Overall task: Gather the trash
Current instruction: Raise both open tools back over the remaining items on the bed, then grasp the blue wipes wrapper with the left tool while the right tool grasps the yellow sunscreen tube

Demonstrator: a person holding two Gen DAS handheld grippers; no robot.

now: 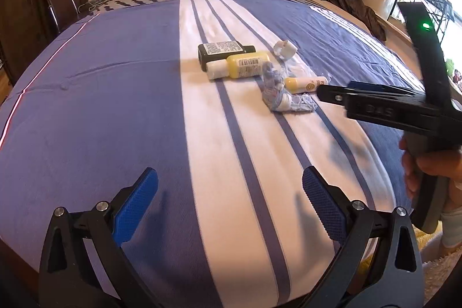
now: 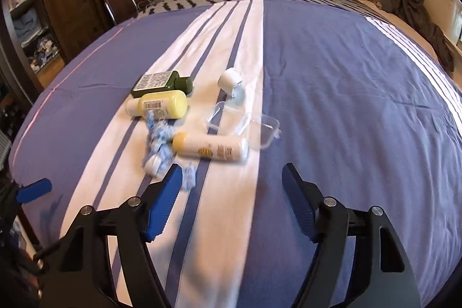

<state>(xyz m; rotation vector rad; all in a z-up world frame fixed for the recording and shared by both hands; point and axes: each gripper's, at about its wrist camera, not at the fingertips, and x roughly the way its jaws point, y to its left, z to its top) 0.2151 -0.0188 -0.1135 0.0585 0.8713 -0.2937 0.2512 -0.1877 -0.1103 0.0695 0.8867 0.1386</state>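
Both grippers, left gripper [image 1: 230, 204] and right gripper [image 2: 232, 194], are hovering agape over the bedspread [image 2: 346, 106], gripping nothing. Only the right wrist view is showing the clear plastic tray [image 2: 260, 129] fully, right of the white tube [image 2: 212, 150].

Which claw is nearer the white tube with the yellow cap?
Right. The right claw is open just short of the white tube; the left claw, also open, hangs well back over the bedspread.

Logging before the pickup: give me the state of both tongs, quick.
Left tongs: open, holding nothing, above the bedspread.
Right tongs: open, holding nothing, near the white bottle.
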